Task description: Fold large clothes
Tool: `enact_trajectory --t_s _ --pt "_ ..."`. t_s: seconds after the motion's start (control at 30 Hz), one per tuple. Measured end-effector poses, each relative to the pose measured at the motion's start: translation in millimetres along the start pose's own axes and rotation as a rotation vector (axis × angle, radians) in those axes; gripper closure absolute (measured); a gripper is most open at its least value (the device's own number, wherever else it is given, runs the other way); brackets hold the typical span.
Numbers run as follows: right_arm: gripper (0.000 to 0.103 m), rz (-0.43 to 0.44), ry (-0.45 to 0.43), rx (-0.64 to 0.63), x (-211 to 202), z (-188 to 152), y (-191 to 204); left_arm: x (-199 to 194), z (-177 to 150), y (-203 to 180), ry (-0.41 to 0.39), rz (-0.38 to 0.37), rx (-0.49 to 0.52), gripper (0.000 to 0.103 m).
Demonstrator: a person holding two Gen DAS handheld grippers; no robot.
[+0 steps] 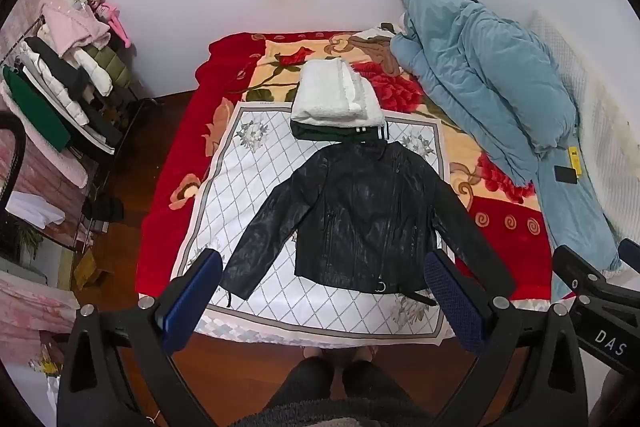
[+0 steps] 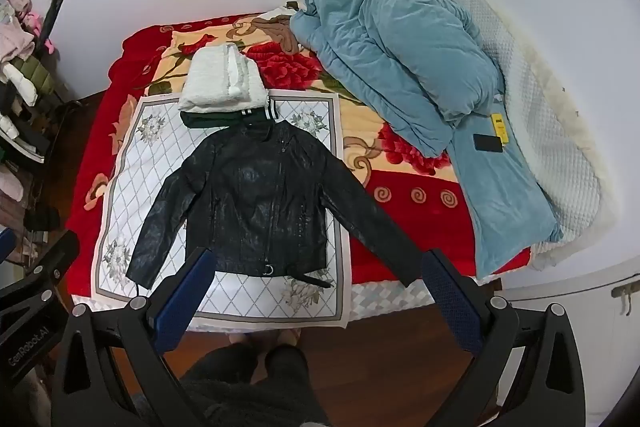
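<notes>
A black leather jacket (image 1: 360, 211) (image 2: 256, 203) lies flat and face up on a white diamond-patterned cloth (image 1: 248, 163) (image 2: 148, 163), sleeves spread out to both sides. Behind its collar sits a folded pile: a white fleece garment (image 1: 332, 95) (image 2: 220, 83) on a dark green one (image 1: 328, 133). My left gripper (image 1: 324, 267) hangs high above the jacket's hem, wide open and holding nothing. My right gripper (image 2: 318, 267) is likewise open and empty, above the hem and the right sleeve. Each gripper's body shows at the other view's edge.
A red floral blanket (image 1: 168, 203) covers the bed. A bunched blue duvet (image 1: 492, 83) (image 2: 400, 67) with a black phone (image 2: 488, 143) lies on the right. A loaded clothes rack (image 1: 68, 75) stands left. The person's legs (image 1: 332, 383) stand on the wooden floor at the bed's edge.
</notes>
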State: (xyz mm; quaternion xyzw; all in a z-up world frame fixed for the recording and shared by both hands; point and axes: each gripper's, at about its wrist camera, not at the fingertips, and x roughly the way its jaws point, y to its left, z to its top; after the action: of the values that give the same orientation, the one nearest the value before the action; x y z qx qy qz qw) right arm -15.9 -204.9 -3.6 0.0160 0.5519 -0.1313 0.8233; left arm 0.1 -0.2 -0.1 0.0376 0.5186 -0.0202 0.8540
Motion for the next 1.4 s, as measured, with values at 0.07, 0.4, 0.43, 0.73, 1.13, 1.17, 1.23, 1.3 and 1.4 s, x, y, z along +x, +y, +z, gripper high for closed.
enact_trajectory --t_s 0.07,0.4,0.43,0.73,1.13,1.17,1.23,1.3,1.4 --pt "0.000 -0.001 0.001 -0.001 0 -1 0 0 0 0 -0.003 -0.009 -0.004 0.000" --pt "0.000 0.005 0.000 0.002 -2 -3 0 0 -4 6 -0.006 -0.009 0.004 0.000" --pt "0.000 0.004 0.000 0.002 -3 -3 1 0 -5 6 -0.007 -0.009 0.005 0.000" --pt "0.000 0.006 0.002 0.001 -3 0 0 -1 -2 3 0.000 -0.006 -0.005 0.000" --pt "0.000 0.013 0.000 0.002 -6 -1 -4 -1 -2 2 -0.002 -0.006 -0.006 0.000" --pt "0.000 0.015 0.000 0.002 -6 -1 -5 -1 -1 2 -0.002 -0.006 -0.005 0.000" --pt "0.000 0.017 -0.002 0.002 -6 -5 2 -2 -3 1 -0.002 -0.006 -0.005 0.000" --pt "0.000 0.017 -0.002 0.002 -6 -4 5 -1 -2 1 -0.003 -0.006 -0.004 0.000" --pt "0.000 0.017 -0.002 0.001 -6 -5 7 0 -2 1 -0.002 -0.007 -0.005 0.000"
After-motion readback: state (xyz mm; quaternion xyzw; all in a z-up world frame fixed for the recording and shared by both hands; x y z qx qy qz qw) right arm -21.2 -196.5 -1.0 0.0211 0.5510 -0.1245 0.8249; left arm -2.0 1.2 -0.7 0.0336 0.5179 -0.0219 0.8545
